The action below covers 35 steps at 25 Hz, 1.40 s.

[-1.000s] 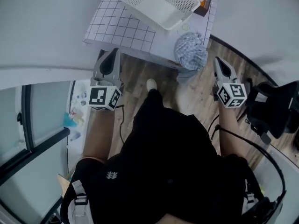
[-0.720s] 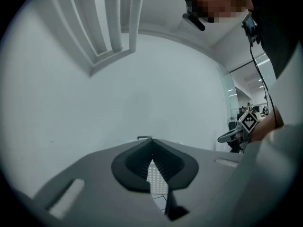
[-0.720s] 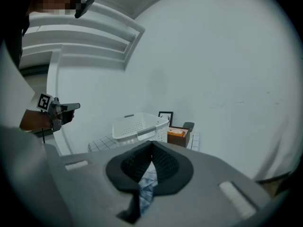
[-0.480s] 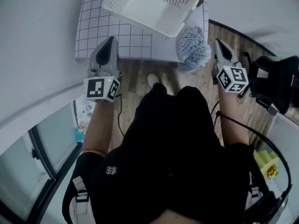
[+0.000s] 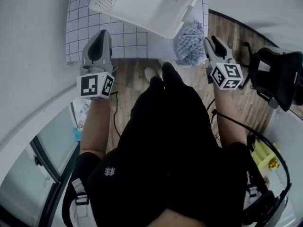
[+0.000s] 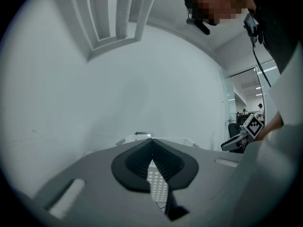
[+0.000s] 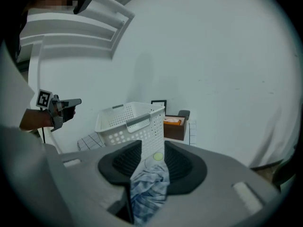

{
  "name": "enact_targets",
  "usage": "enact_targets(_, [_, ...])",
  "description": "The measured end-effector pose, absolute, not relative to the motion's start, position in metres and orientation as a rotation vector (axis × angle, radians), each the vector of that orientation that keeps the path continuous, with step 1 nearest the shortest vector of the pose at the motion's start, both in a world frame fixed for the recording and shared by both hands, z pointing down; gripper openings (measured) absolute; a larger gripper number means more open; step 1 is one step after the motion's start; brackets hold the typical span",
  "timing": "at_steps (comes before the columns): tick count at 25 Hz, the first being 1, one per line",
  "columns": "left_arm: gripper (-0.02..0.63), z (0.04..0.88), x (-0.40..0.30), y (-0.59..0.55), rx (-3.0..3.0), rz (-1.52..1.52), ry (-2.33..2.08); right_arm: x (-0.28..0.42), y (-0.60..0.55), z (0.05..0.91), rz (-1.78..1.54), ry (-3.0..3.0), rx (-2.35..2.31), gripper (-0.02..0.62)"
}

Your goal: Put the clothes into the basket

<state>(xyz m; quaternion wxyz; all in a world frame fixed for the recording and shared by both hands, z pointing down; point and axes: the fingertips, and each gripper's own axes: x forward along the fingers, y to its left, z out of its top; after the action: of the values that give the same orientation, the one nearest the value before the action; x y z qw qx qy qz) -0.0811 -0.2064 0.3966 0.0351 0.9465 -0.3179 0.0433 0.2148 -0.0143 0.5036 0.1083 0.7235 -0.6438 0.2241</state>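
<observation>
The right claw (image 7: 151, 150) is opening its jaws; the crumpled blue checked cloth (image 7: 149, 188) shows in the gap, not pressed. The cloth lies at the worktop (image 5: 130, 39) edge, just beside the white basket (image 7: 125, 124). The left claw (image 6: 152, 145) is closed and empty.

Basket (image 5: 142, 6), white perforated plastic with handle slots: one. Cloth (image 5: 189, 44), blue-and-white checked, crumpled: one; table (image 5: 90, 13), top covered in a black-lined white grid: one. Box (image 7: 176, 129), brown, open-topped, orange contents: one; sticker (image 7: 158, 157), round, pale green, on the tabletop: one; office chair (image 5: 277, 77), black: one.
</observation>
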Motion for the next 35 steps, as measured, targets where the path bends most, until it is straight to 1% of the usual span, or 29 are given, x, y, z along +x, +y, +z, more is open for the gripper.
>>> enact_targets(4, [0.008, 0.408, -0.073, -0.204, 2.913, 0.181, -0.981, 0.214, -0.015, 0.541, 0.754, -1.893, 2.063, 0.284])
enact_targets(5, [0.008, 0.412, -0.071, -0.204, 2.905, 0.193, -0.981, 0.214, -0.015, 0.549, 0.774, -1.894, 2.048, 0.314])
enact_targets(11, [0.008, 0.444, -0.05, -0.202, 2.928, 0.29, -0.994, 0.211, -0.022, 0.597, 0.897, -1.918, 1.926, 0.482])
enact_targets(13, [0.008, 0.456, -0.045, -0.202, 2.912, 0.316, -1.011, 0.212, -0.026, 0.609, 0.91, -1.93, 1.902, 0.5])
enact_targets(19, [0.008, 0.485, -0.039, -0.202, 2.853, 0.389, -1.015, 0.219, -0.03, 0.659, 0.988, -1.863, 1.858, 0.502])
enact_targets(27, [0.008, 0.491, -0.039, -0.209, 2.835, 0.445, -1.044, 0.207, -0.044, 0.689, 1.092, -1.883, 1.761, 0.498])
enact_targets(28, [0.008, 0.491, -0.039, -0.21, 2.834, 0.447, -1.045, 0.207, -0.045, 0.69, 1.101, -1.888, 1.75, 0.479])
enact_targets(31, [0.008, 0.488, -0.04, -0.214, 2.828, 0.445, -1.051, 0.207, -0.044, 0.689, 1.112, -1.9, 1.728, 0.365])
enact_targets(32, [0.008, 0.487, -0.04, -0.216, 2.826, 0.441, -1.054, 0.207, -0.043, 0.688, 1.116, -1.904, 1.725, 0.338])
enact_targets(35, [0.008, 0.481, -0.04, -0.221, 2.819, 0.422, -1.07, 0.207, -0.043, 0.682, 1.119, -1.911, 1.724, 0.294])
